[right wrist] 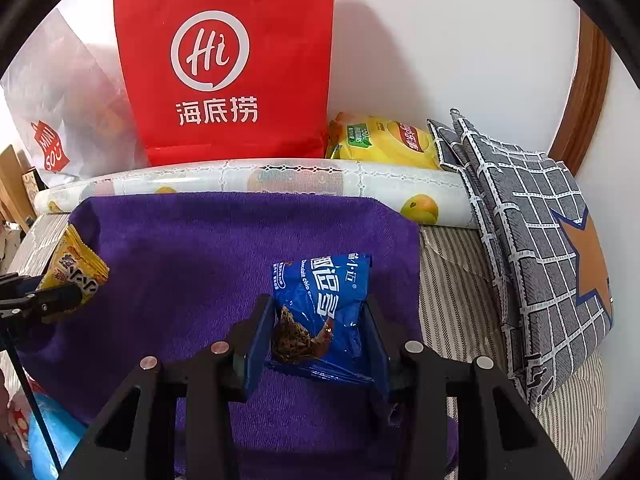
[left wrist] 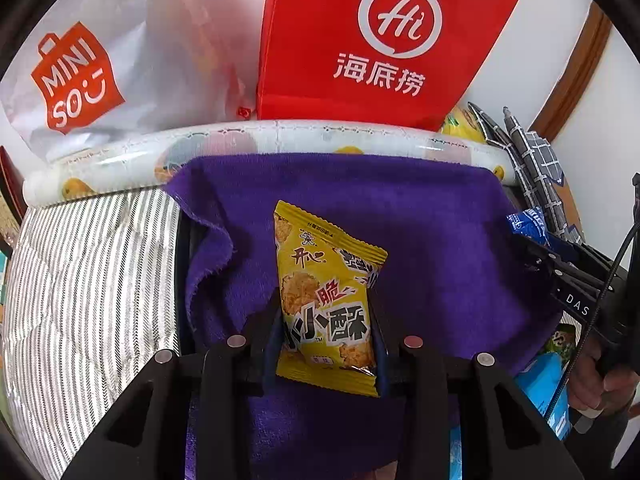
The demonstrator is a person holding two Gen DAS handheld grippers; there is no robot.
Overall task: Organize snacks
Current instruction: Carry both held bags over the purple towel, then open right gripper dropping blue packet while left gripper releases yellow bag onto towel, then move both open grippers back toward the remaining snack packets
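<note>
I have a packet in each hand over the purple towel (left wrist: 420,208). My left gripper (left wrist: 326,320) is partly closed on the yellow snack packet (left wrist: 320,280), pads pressing its lower half while the top stands free toward 12 o'clock. My right gripper (right wrist: 320,320) is closed nearly as far as it goes on the blue cookie packet (right wrist: 324,300), which is creased and bunched between the pads, its top leaning to 1 o'clock.

What worries me most is the blue packet: it is slick foil, pinched by a fold rather than squarely, so I judge it could slide out or twist if I swing the hand quickly. Squeezing harder could crush what is inside.

The yellow packet looks puffy with air; the pads hold it by the sides, so I think a jolt could let it pivot or pop loose.

In the right wrist view the left gripper (right wrist: 44,300) sits at 9 o'clock, near mine, and its cable (left wrist: 592,320) hangs beside the right hand (left wrist: 600,384) at 4 o'clock in the left view. If both come down together the fingers could knock, or the cable could snag.

The towel is rumpled at its left edge near 9 o'clock; a packet set there may tip or slide off onto the striped bedding (left wrist: 88,288). The red bag (right wrist: 224,64) and the rolled sheet (right wrist: 280,184) crowd the 12 o'clock side, so reaching far risks bumping them
</note>
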